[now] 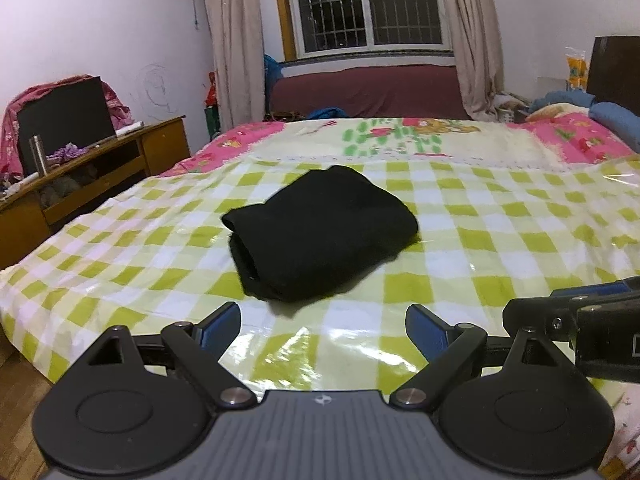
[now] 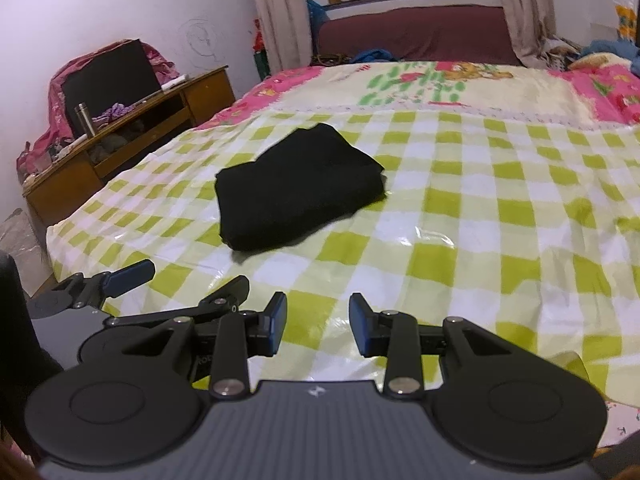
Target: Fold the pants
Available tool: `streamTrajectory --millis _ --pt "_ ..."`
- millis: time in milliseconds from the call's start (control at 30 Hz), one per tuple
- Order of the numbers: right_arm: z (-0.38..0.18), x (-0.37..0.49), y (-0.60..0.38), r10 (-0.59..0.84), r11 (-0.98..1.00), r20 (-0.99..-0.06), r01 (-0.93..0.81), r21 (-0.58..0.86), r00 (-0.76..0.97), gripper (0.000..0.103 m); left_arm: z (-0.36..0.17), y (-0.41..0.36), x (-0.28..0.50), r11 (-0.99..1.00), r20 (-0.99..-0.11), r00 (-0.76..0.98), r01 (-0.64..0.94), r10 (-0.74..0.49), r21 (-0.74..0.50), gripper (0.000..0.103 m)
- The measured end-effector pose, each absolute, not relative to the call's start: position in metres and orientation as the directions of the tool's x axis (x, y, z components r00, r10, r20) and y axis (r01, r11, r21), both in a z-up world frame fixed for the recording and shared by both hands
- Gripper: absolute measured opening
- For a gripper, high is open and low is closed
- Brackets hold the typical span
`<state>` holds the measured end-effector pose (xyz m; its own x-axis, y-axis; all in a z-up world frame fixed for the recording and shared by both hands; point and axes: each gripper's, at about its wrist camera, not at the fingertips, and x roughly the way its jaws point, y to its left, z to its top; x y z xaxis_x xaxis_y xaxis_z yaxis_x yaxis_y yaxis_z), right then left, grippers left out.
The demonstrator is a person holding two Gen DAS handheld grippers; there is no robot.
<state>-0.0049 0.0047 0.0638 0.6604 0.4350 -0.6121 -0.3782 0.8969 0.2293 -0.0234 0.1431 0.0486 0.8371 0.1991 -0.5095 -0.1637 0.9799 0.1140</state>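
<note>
The black pants (image 1: pixel 320 236) lie folded into a compact thick bundle on the green-checked plastic sheet (image 1: pixel 500 240) over the bed. They also show in the right wrist view (image 2: pixel 296 190), ahead and left. My left gripper (image 1: pixel 323 316) is open and empty, hovering just short of the bundle's near edge. My right gripper (image 2: pixel 318 318) is open and empty, held back from the pants over the sheet. The left gripper (image 2: pixel 188 280) shows at the lower left of the right wrist view; the right gripper's body shows at the right edge of the left wrist view, fingertips out of frame.
A wooden desk (image 1: pixel 100 168) with a dark monitor (image 1: pixel 64 120) and a metal flask (image 1: pixel 38 152) stands left of the bed. A maroon sofa (image 1: pixel 368 88) sits under the window. Blue pillows (image 1: pixel 612 120) lie at the far right. The bed's left edge drops to wood floor.
</note>
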Motion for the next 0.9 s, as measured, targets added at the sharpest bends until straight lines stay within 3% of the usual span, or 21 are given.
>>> streamTrajectory --millis 500,900 --pt "0.023 0.023 -0.014 0.546 0.838 -0.588 -0.383 0.390 0.597 0.037 0.032 0.125 0.006 0.940 -0.571 0.751 -0.215 0.332 0.263 0.102" --pt "0.011 0.017 -0.016 0.552 0.833 -0.577 -0.374 0.407 0.602 0.037 0.025 0.116 0.005 0.909 -0.579 0.711 -0.225 0.399 0.350 0.102"
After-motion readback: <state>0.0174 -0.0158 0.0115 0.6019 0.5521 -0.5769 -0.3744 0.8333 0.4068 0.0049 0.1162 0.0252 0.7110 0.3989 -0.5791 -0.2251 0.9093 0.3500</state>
